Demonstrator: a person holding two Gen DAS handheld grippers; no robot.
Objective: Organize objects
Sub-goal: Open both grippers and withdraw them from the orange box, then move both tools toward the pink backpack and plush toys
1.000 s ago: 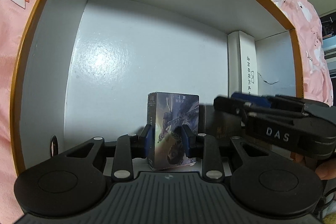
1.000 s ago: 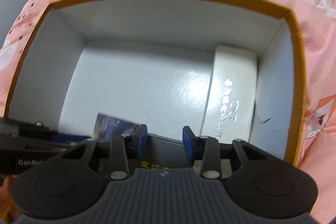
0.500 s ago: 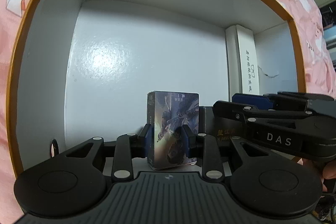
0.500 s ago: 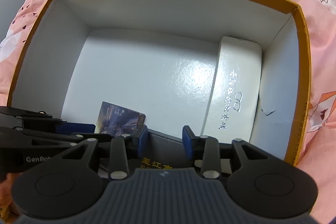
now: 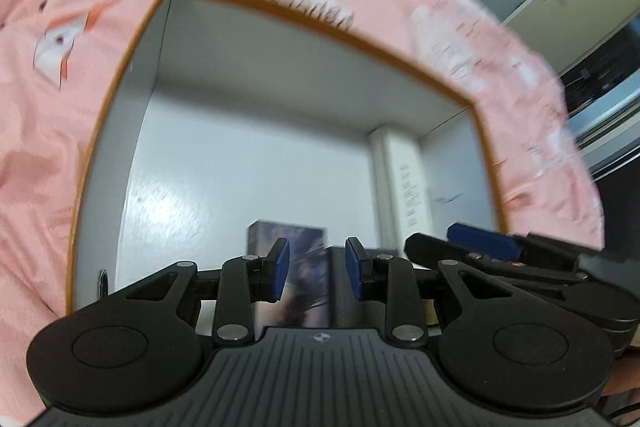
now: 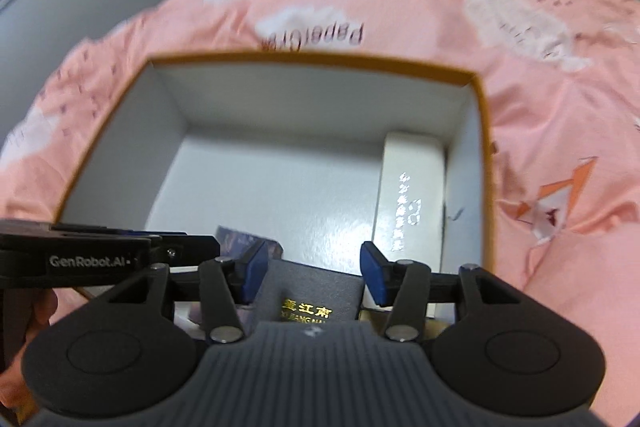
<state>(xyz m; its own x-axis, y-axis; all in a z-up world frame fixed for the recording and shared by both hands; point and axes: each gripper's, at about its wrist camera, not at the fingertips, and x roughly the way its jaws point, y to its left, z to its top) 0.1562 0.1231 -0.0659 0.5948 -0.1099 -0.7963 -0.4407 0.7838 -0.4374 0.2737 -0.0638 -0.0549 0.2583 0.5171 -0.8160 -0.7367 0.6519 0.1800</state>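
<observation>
Pink patterned bedding (image 5: 100, 131) surrounds an orange-rimmed white box (image 5: 132, 75) in the left wrist view, where the left gripper (image 5: 316, 269) stands with its blue pads spread apart and nothing between them in contact. An illustrated card pack (image 5: 294, 267) stands upright on the box floor just beyond the pads, near the front wall, beside a dark box partly hidden behind the right pad. A long white carton (image 5: 404, 183) lies along the right wall.

From the right wrist view, the right gripper (image 6: 312, 275) is likewise parted, its pads flanking a dark box with gold lettering (image 6: 310, 297) without visibly pressing it. The card pack (image 6: 244, 243) peeks out just left of it, the white carton (image 6: 412, 195) further right.

Both items appear set down inside, so the placing step looks complete; the next move likely calls for lifting both grippers straight clear, without toppling the upright pack.
</observation>
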